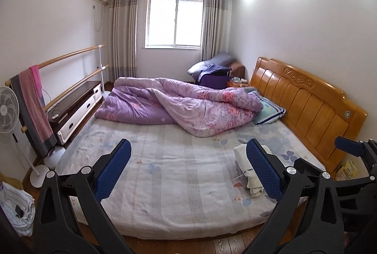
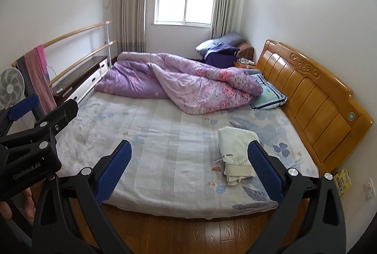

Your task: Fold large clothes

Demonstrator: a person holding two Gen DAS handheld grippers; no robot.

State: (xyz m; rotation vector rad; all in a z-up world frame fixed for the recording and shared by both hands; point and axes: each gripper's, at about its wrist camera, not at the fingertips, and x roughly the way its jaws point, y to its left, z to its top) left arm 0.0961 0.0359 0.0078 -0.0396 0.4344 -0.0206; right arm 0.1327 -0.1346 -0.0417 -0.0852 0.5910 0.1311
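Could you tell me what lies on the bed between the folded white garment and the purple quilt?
Only bare floral sheet lies between the white garment and the purple quilt; the right wrist view shows it best.

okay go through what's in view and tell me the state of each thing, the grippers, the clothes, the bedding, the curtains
Left gripper: open, empty, above the bed.
Right gripper: open, empty.
Cream garment: folded, lying on the sheet near the headboard.
Purple quilt: bunched up, unfolded.
Curtains: drawn open.
Pink towel: draped over the rail.
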